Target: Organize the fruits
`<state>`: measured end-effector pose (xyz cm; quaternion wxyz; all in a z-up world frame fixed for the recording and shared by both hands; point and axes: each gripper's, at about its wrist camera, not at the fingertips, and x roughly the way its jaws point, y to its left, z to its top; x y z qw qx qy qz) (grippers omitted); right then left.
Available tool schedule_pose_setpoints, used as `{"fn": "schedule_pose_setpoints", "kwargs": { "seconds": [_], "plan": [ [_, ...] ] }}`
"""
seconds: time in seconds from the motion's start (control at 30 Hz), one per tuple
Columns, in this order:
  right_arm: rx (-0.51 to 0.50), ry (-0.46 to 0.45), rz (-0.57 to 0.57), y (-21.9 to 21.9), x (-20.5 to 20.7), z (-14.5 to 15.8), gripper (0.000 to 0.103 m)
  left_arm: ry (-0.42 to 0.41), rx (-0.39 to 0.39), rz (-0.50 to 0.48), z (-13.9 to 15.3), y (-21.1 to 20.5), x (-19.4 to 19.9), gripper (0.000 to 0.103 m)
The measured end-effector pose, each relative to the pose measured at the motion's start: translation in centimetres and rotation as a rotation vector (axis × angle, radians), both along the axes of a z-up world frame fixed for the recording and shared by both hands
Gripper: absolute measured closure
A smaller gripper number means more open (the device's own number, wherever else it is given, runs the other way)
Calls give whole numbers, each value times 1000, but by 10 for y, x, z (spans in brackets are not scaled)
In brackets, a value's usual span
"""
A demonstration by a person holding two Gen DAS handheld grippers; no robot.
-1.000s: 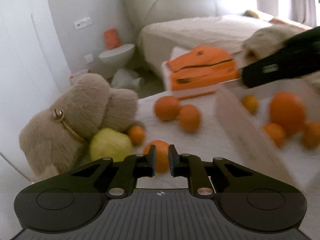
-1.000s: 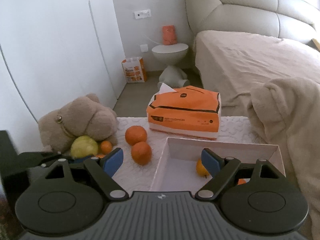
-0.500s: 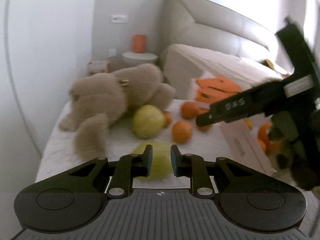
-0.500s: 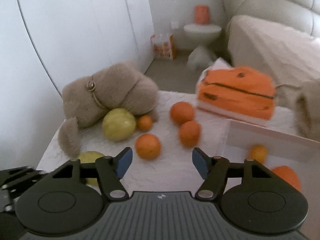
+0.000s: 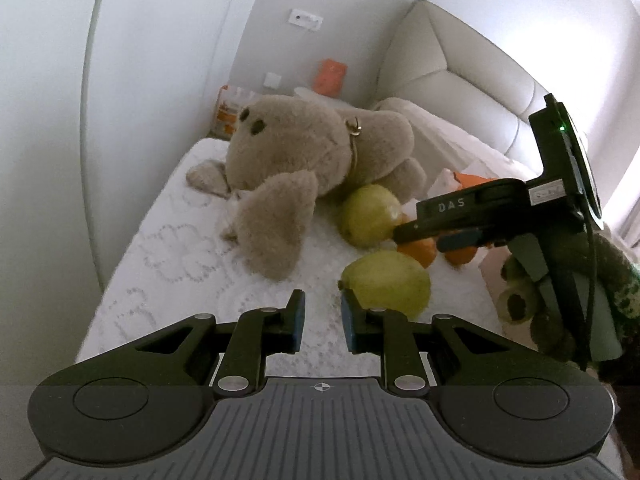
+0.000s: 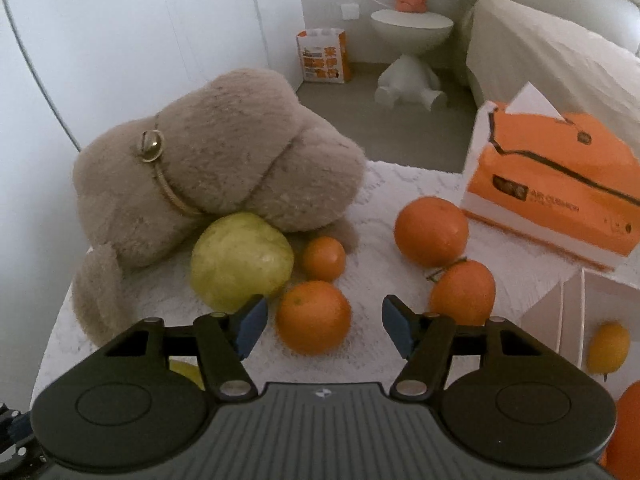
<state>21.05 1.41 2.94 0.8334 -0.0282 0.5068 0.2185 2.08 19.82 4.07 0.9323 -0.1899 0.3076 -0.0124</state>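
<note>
Low in the middle of the right wrist view sits a round orange (image 6: 313,317), with a smaller orange (image 6: 324,259) just above it and a large yellow-green fruit (image 6: 241,261) to their left, resting against a plush toy. Right of centre two more oranges touch, the bigger one (image 6: 431,231) above the stemmed one (image 6: 463,292). At the lower right a white box (image 6: 570,300) holds a small yellow-orange fruit (image 6: 607,347) (another orange shows partly at the frame's edge), and a second yellow-green fruit (image 5: 386,283) lies right of centre in the left wrist view.
</note>
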Motion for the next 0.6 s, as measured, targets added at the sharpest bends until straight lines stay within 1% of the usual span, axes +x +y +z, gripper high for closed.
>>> {"fn": "schedule_pose_setpoints", "kwargs": {
  "seconds": [0.03,0.07,0.1,0.13,0.2,0.27,0.33,0.4,0.47,0.6],
  "plan": [
    [-5,-2,2,1,-1,1,40,0,-7,-3,-1,-2,-1,80],
    [-9,-2,0,1,-2,1,46,0,-13,-9,-1,-4,-3,80],
    [-4,3,2,1,-3,1,55,1,-14,-15,-2,-6,-4,80],
    [-4,6,6,1,-6,1,58,3,-14,-19,-4,-7,-5,80],
    [-2,-2,18,4,-12,5,59,13,-14,-23,-7,-7,-7,80],
    [-28,-23,40,9,-17,7,62,24,-16,-14,-10,-6,-11,80],
    [-46,-29,58,9,-25,11,63,27,-25,-8,-12,-4,-15,80],
    [-24,-33,66,-3,-42,22,64,35,-48,-1,-16,-1,-17,80],
    [10,-51,82,-16,-63,33,64,38,-84,18,-18,2,-14,80],
    [47,-115,67,-41,-115,50,63,16,-176,74,-15,5,-2,80]
  ]
}}
